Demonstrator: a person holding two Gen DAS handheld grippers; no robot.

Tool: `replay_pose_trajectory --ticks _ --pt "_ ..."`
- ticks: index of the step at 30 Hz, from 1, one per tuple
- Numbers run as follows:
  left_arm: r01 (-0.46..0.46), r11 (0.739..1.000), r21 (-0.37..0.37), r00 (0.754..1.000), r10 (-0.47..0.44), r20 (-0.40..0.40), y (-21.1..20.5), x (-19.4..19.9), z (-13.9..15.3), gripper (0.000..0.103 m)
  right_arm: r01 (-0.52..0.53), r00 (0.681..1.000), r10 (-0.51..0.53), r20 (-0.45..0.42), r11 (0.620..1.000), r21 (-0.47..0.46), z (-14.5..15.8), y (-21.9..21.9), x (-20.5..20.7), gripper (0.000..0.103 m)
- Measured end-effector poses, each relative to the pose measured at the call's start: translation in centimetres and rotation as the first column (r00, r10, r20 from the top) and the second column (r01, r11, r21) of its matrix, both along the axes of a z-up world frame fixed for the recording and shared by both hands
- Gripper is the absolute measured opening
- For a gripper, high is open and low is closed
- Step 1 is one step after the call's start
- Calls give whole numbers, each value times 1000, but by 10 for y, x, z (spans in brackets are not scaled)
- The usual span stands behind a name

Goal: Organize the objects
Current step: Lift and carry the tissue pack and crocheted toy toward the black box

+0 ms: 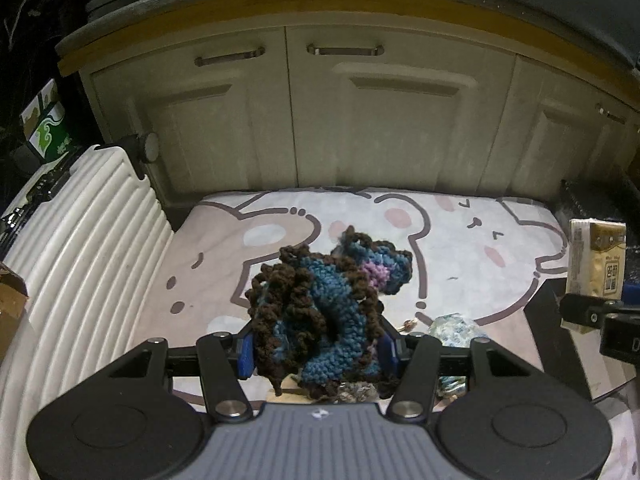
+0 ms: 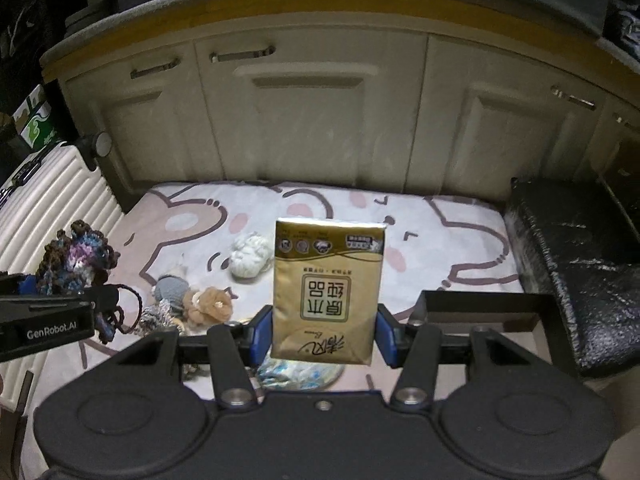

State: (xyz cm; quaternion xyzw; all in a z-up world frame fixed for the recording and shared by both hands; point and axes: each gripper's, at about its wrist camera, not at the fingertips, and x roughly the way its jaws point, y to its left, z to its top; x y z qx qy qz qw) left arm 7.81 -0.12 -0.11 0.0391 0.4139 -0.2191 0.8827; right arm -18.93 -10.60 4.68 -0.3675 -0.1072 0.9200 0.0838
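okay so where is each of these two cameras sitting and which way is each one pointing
Left wrist: on the left gripper, facing the cream cabinet over the cartoon mat; its blue-padded fingers clamp a knitted scrunchie.
Right wrist: on the right gripper, facing the same way; its fingers clamp a gold tissue pack.
Shared: cabinet, mat, white ribbed suitcase, and each view catches the other gripper with its load.
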Motion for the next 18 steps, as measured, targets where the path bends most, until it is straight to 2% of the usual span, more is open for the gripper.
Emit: replay_pose_trajectory --ticks 9,18 --pt "56 997 -50 998 -57 -8 -33 -9 8 57 37 999 -37 -17 999 17 7 35 3 53" --pt "163 981 -108 986 -165 -15 -85 -26 18 57 135 991 -134 -26 990 31 16 94 20 53"
